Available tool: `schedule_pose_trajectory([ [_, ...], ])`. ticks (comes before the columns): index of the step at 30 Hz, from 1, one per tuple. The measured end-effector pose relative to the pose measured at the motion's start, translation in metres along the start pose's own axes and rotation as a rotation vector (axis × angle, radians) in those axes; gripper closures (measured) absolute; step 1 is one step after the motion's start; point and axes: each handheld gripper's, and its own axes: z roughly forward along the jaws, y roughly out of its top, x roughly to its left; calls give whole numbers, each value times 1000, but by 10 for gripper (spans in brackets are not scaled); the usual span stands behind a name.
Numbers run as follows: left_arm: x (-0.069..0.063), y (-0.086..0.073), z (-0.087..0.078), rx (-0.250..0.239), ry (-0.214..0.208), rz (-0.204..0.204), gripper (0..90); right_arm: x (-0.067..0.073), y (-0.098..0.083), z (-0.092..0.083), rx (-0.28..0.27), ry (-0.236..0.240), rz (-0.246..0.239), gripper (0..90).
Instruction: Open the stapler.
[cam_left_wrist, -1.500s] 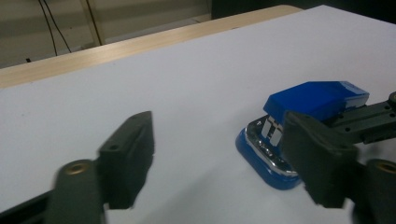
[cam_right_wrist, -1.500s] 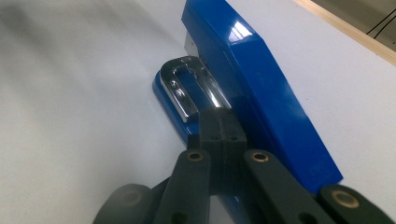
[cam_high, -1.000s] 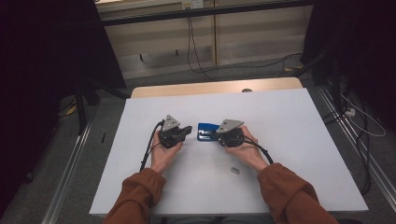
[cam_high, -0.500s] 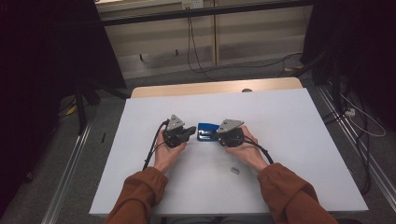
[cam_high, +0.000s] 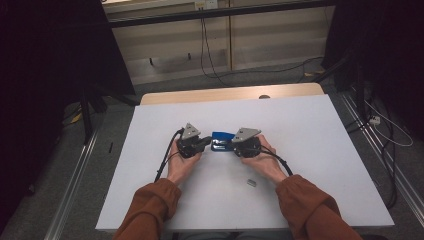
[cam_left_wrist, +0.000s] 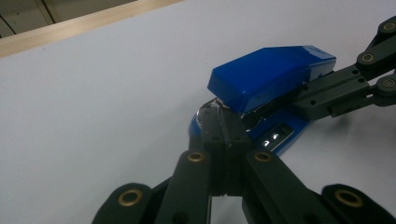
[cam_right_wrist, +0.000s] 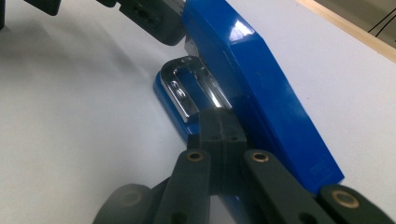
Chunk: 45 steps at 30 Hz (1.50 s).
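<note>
Your high view looks forward and down from above your side of the worktop (cam_high: 310, 150), far enough to take in its whole white top. Each gripper view rides low and close, looking along its own jaws from opposite ends of the blue stapler (cam_left_wrist: 271, 77), the part of the scene all three views share

The room is dimly lit; glare is seen on the blue stapler (cam_right_wrist: 261, 79), and near jaws are blurred.
</note>
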Motion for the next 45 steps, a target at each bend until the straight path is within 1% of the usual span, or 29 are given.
schedule_pose_trajectory([
  [1,0,0,1,-3,4,7,900,0,0,0,0,0,1,900],
  [4,1,0,2,-6,-1,-4,900,0,0,0,1,0,1,900],
  [6,1,0,2,-18,-5,-18,900,0,0,0,1,0,0,900],
  [7,1,2,1,-36,-13,-21,900,0,0,0,2,-1,1,900],
  [9,1,2,0,-45,-18,-25,900,0,0,0,3,-2,1,900],
  [10,1,3,0,-46,-21,-27,900,0,0,0,4,-3,1,900],
  [12,0,3,0,-37,-8,-22,900,1,1,0,6,-3,-1,900],
  [13,1,2,1,-35,-11,-21,900,0,1,0,7,-4,-6,900],
  [16,1,2,1,-36,-11,-22,900,0,1,0,6,-2,-2,900],
  [17,1,2,1,-49,-17,-31,900,0,1,0,6,-2,-1,900],
  [23,0,4,0,-54,-17,-32,900,2,2,2,3,-1,-5,900],
  [24,0,4,0,-54,-17,-32,900,2,2,2,3,1,-5,900],
  [25,1,4,-1,-59,-12,-22,900,3,2,2,2,0,-7,900],
  [26,0,4,-1,-64,-15,-29,900,3,2,2,2,-2,-8,900],
  [28,0,5,-1,-65,-18,-26,900,2,2,2,2,1,-4,900],
  [29,0,6,-1,-74,-20,-28,900,2,2,2,3,1,-6,900],
  [33,0,7,-2,-76,-15,-24,900,2,2,2,3,1,-6,900],
  [35,0,7,-2,-82,-16,-29,900,2,2,2,2,0,-7,900],
  [36,0,7,-2,-85,-22,-43,900,3,2,2,1,1,-5,900],
  [40,1,8,-2,-91,-23,-38,900,3,2,2,2,-1,-7,900],
  [45,-1,11,-2,-106,-31,-47,900,3,2,2,0,-1,-6,900],
])
